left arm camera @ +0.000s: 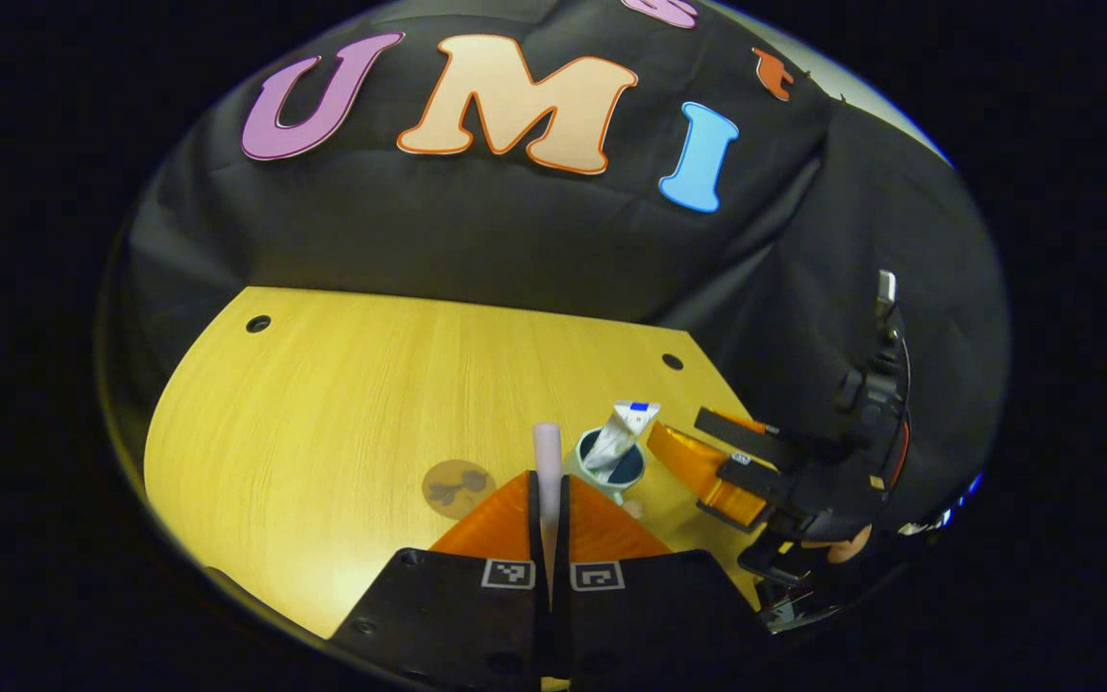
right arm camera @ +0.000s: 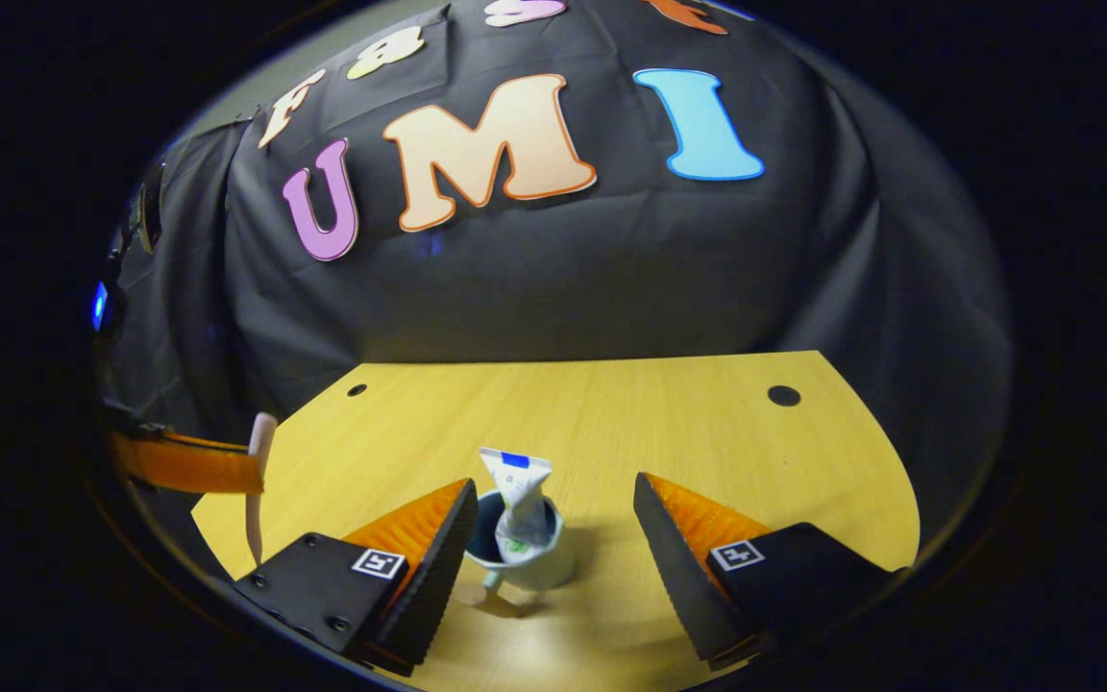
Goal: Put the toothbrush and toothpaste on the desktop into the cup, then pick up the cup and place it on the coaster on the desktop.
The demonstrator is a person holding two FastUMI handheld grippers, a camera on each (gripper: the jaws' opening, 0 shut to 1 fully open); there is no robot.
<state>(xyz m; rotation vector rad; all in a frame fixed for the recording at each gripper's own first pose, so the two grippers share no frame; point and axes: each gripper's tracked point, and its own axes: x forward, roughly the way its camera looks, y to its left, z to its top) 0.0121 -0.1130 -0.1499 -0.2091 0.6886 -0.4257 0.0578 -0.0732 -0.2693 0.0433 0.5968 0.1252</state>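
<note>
Upright between the clenched jaws of the left gripper [left arm camera: 548,500], a pale toothbrush [left arm camera: 547,461] pokes up past the fingertips in the left gripper view. Just beyond and to the right of those jaws stands the cup [left arm camera: 611,468], near the desktop's [left arm camera: 342,384] right edge, with the toothpaste [left arm camera: 619,434] tube leaning inside it. A round brown coaster [left arm camera: 457,487] lies flat on the desktop just left of the jaws, apart from the cup. In the right gripper view, the right gripper [right arm camera: 553,524] is released, jaws spread wide, and the cup sits on the desktop between them, nearer the left finger, touching neither. The toothbrush also shows at that view's left edge.
</note>
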